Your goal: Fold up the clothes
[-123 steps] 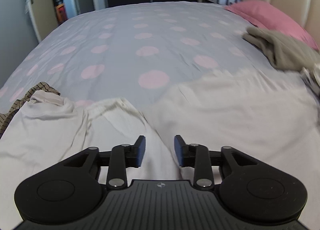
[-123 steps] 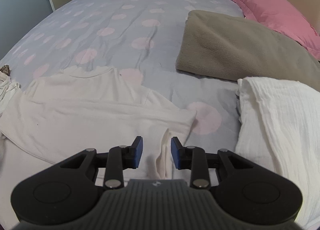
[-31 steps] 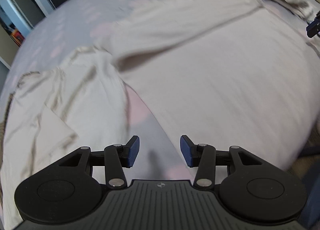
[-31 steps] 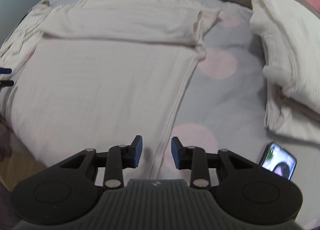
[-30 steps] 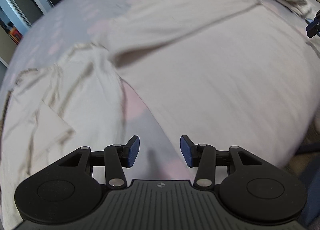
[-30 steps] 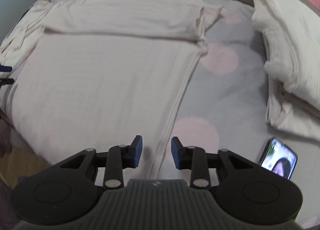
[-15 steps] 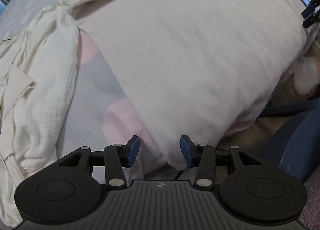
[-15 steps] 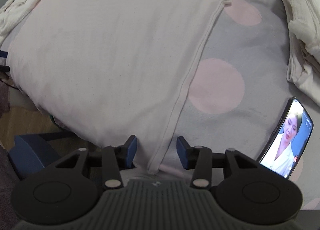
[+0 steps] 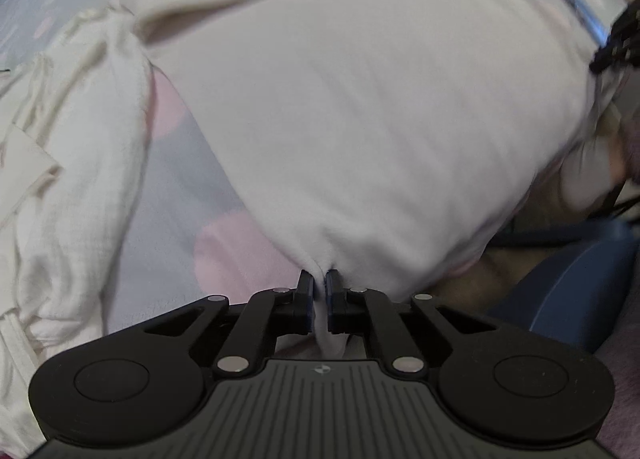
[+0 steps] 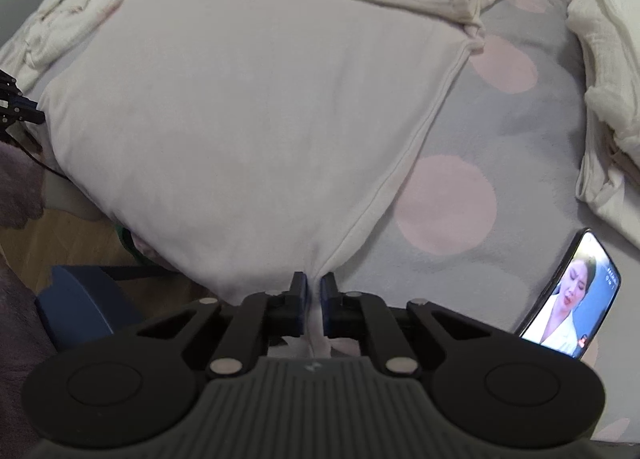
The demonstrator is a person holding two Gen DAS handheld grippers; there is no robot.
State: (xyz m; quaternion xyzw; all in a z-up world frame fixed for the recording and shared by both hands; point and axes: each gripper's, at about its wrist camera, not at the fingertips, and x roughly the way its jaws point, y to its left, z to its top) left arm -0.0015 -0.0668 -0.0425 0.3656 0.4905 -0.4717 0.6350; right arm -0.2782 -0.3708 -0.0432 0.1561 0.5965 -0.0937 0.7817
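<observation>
spotted bedspread (image 10: 500, 131), both jaws pinching white shirt (image 10: 240, 99)

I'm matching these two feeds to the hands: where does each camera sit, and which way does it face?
Left wrist: on the left tongs, facing steeply down at the white shirt hem they pinch.
Right wrist: on the right tongs, closing on the shirt's other hem corner; a phone lies right.
Shared: the shirt on the dotted bedspread; each view glimpses the other tongs at its edge.

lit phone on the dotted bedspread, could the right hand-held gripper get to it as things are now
Probably not yet: the right hand-held gripper is closing on the white shirt's hem corner. Otherwise the lit phone lies unobstructed beside it.
</observation>
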